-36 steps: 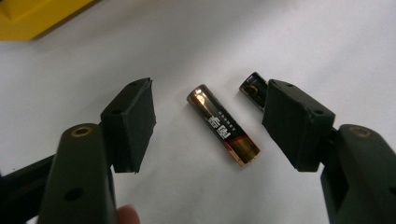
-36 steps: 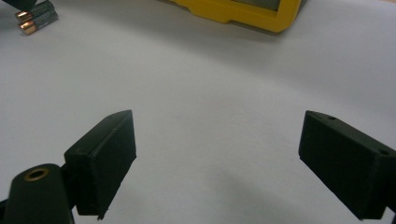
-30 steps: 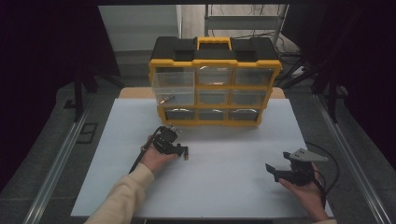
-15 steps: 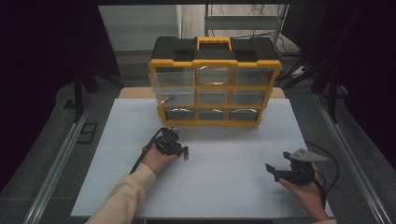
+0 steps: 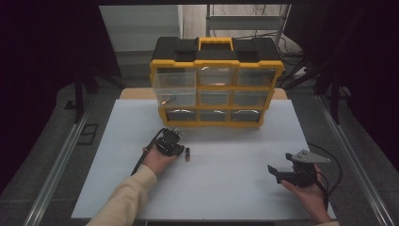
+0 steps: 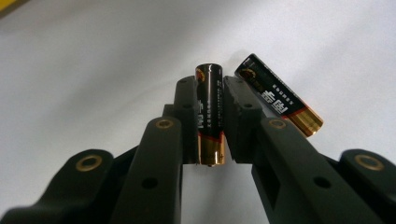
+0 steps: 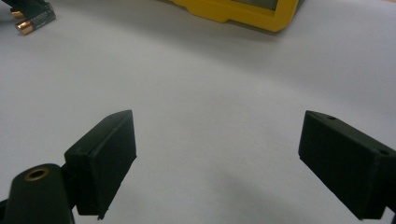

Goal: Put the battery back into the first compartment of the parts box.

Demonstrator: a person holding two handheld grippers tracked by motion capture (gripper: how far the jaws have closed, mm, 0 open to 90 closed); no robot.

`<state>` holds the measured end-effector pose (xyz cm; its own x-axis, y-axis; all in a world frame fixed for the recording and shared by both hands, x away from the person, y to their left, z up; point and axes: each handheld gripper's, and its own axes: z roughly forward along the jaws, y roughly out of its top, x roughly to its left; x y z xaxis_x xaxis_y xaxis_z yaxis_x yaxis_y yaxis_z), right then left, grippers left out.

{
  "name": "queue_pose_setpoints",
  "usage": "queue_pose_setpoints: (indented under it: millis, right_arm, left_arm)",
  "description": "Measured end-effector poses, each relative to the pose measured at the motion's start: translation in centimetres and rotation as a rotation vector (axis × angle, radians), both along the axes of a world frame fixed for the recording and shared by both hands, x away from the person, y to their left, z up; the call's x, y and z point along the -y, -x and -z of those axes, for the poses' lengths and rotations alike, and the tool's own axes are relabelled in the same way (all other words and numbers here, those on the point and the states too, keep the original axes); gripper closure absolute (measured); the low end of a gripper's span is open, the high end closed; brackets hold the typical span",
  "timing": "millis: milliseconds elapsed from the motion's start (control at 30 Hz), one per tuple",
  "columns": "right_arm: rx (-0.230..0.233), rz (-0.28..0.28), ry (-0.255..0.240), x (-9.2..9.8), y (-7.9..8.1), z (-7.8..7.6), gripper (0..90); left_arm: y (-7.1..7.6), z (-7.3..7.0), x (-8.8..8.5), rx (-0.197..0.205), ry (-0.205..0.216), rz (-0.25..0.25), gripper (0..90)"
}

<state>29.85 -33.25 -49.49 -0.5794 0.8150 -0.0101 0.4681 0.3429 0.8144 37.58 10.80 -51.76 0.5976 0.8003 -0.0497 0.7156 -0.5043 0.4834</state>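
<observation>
A black and gold battery (image 6: 210,116) stands between the pads of my left gripper (image 6: 210,93), whose jaws have just been closing and now press on it from both sides. A second battery (image 6: 279,95) of the same kind lies on the white surface just to its right, and it also shows beside the left gripper (image 5: 176,149) as a dark battery (image 5: 187,154). My right gripper (image 7: 217,140) hovers open over bare white surface, with nothing between its pads. It sits at the lower right (image 5: 278,172).
A yellow and black drawer organizer (image 5: 216,110) stands at the table's far side, its base (image 7: 243,11) ahead of the right gripper. Its top-left clear drawer (image 5: 174,87) is pulled out and holds a small item. White board (image 5: 226,193) covers the table.
The left gripper's jaws look narrower than a second ago, around the battery. Both hands stay where they were.
</observation>
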Motion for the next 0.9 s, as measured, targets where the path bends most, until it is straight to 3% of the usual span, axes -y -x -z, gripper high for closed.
queue_pose_setpoints:
  millis: [67, 333, 600, 900]
  right_arm:
    - [0.0, 0.001, -0.001, 0.0, 0.0, 0.0, 11.6]
    - [0.002, 0.001, 0.002, 0.0, 0.0, 0.0, 11.6]
    - [0.005, 0.001, 0.003, 0.0, 0.1, 0.0, 11.6]
    - [0.007, 0.001, 0.008, 0.0, 0.1, -0.1, 11.6]
  left_arm:
    - [0.0, -0.1, -0.1, 0.01, -0.002, 0.002, 77.4]
    - [0.9, -1.4, -0.4, 0.043, 0.072, 0.028, 77.4]
    - [2.2, -2.9, -1.0, 0.134, 0.114, 0.069, 77.4]
    - [3.3, -3.9, -2.4, 0.187, 0.215, 0.105, 77.4]
